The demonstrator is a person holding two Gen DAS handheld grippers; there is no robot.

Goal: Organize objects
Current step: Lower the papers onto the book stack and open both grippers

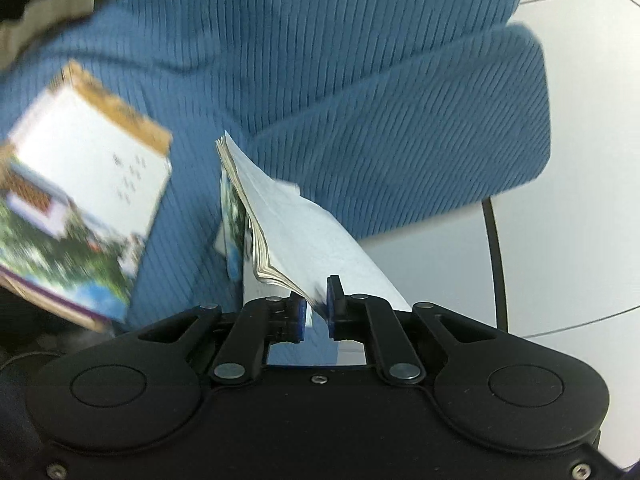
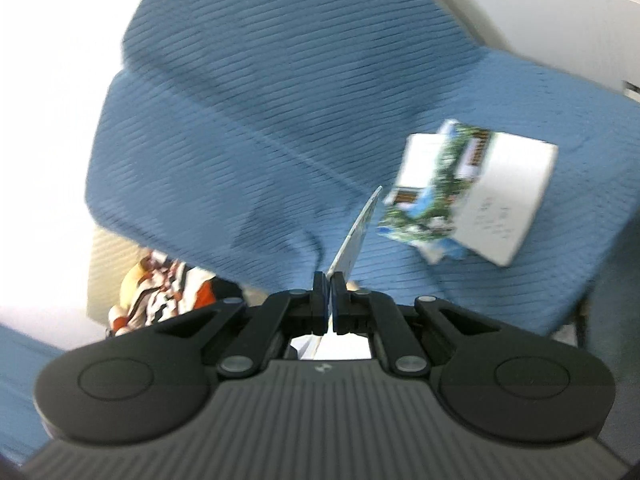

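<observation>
My left gripper point(image 1: 317, 304) is shut on a booklet point(image 1: 276, 224) with white pages and a green-blue cover, held edge-up above the blue chair seat point(image 1: 360, 92). A second book point(image 1: 76, 208) with a white cover and a landscape picture shows blurred at the left, over the seat. My right gripper point(image 2: 330, 300) is shut on a thin flat cover or page point(image 2: 356, 236) seen edge-on. The open book point(image 2: 472, 192), white with a green picture, shows blurred at the right over the blue seat point(image 2: 260, 120).
The blue ribbed chair fills both views, with a black metal leg point(image 1: 494, 264) over a white tiled floor point(image 1: 580, 240). An orange, white and black patterned object point(image 2: 160, 292) lies below the seat edge at the left.
</observation>
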